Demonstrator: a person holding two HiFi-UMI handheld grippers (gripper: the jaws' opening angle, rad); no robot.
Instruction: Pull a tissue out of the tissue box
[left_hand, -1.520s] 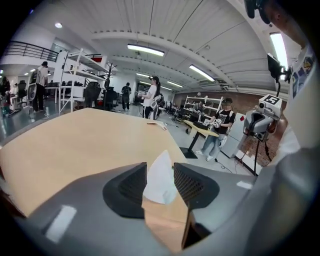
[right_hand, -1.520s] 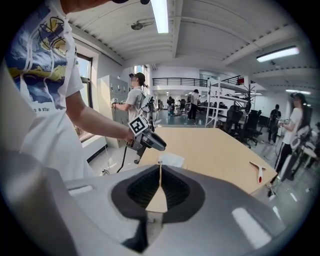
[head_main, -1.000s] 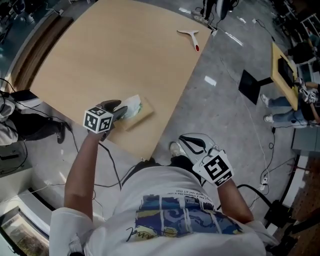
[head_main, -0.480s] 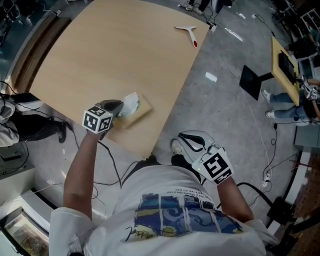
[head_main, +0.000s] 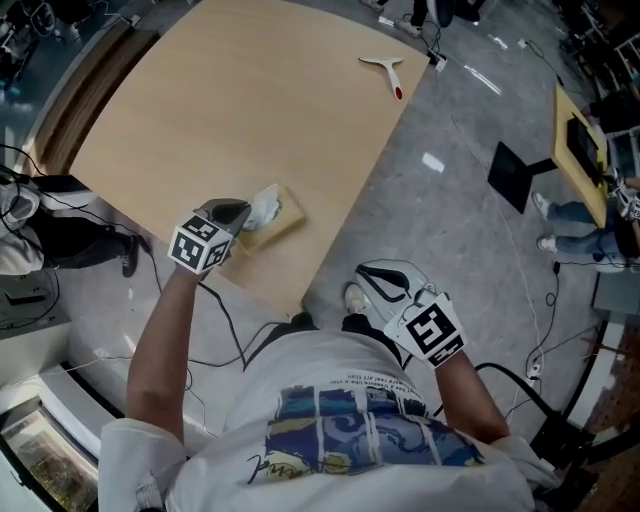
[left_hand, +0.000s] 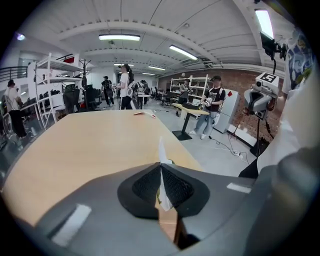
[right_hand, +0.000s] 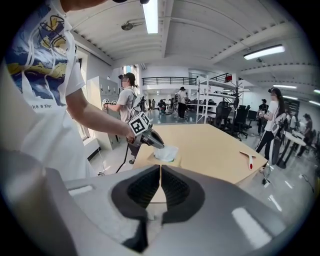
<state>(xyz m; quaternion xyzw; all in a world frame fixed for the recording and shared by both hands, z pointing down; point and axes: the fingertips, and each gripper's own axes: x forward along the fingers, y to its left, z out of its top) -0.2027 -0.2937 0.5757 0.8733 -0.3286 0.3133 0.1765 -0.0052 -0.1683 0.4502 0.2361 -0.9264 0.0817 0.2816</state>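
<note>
A tan tissue box (head_main: 283, 218) lies near the front edge of the wooden table (head_main: 220, 110). A white tissue (head_main: 264, 205) stands up out of its top. My left gripper (head_main: 243, 214) is shut on that tissue; in the left gripper view the tissue (left_hand: 162, 172) is pinched between the dark pads (left_hand: 145, 187), with the box (left_hand: 170, 225) just below. The right gripper view shows the box (right_hand: 171, 161), the tissue (right_hand: 166, 152) and the left gripper (right_hand: 159, 145) from the side. My right gripper (head_main: 372, 284) hangs off the table beside the person's body, shut and empty.
A white squeegee with a red tip (head_main: 385, 70) lies at the table's far right corner. Cables (head_main: 225, 330) run over the grey floor below the table's front edge. People stand by desks and shelves (left_hand: 197, 102) in the background.
My left gripper closed on the tissue sticking out of the box and lifted a little with it. The right gripper stayed where it was.
</note>
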